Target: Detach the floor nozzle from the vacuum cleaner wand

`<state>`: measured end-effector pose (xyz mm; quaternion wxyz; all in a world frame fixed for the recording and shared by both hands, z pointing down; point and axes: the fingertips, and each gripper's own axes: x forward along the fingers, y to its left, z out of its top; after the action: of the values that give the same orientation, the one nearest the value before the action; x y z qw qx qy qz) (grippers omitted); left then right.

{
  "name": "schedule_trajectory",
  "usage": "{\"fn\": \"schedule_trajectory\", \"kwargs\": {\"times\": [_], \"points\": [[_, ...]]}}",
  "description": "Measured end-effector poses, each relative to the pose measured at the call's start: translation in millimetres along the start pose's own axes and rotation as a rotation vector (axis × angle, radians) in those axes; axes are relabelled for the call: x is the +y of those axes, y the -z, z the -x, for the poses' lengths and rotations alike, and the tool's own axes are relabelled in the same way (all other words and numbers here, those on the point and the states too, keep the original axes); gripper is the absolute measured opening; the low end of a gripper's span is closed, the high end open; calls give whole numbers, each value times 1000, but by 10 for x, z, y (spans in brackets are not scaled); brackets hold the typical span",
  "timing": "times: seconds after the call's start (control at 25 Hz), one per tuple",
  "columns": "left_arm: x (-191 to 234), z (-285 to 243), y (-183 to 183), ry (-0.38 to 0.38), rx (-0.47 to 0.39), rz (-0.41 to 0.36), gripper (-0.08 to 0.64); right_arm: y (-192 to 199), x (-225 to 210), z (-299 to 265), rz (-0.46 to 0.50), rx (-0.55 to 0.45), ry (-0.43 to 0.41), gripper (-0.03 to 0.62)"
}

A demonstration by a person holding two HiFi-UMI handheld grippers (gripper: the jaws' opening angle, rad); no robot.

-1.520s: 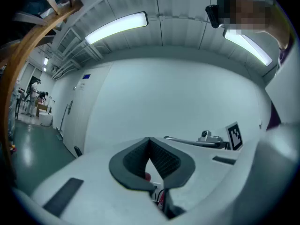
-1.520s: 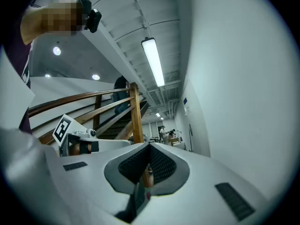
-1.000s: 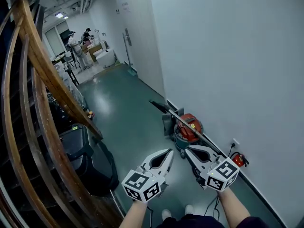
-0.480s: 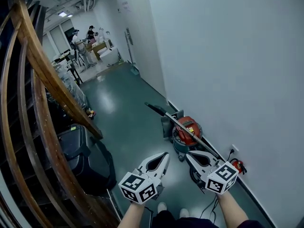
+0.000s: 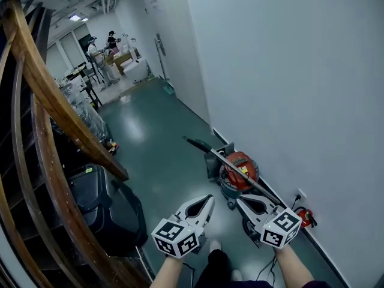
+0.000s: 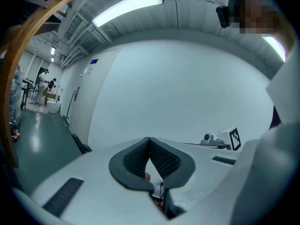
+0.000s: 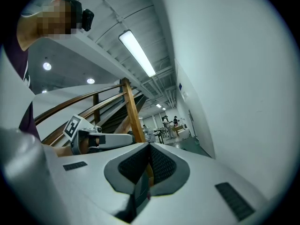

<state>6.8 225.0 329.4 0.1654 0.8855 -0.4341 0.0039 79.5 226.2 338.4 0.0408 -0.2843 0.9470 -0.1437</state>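
By wall (image 5: 288, 71), red vacuum (image 5: 241, 162), black nozzle (image 5: 195, 143) on wand (image 5: 255, 183); left gripper (image 5: 209, 197), right gripper (image 5: 239, 198) fingers together

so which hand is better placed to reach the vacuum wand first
Probably right: the right tool sits nearest the wand that crosses the red vacuum cleaner; the left tool is on the far side.
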Motion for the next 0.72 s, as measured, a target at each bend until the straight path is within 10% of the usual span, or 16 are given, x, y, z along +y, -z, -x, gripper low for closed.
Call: {"fn": "schedule_trajectory", "kwargs": {"times": [0.72], "points": [[1669,-874,-100,44,84,100,3,165,-978,-1423,-37,69,106,17]]}}
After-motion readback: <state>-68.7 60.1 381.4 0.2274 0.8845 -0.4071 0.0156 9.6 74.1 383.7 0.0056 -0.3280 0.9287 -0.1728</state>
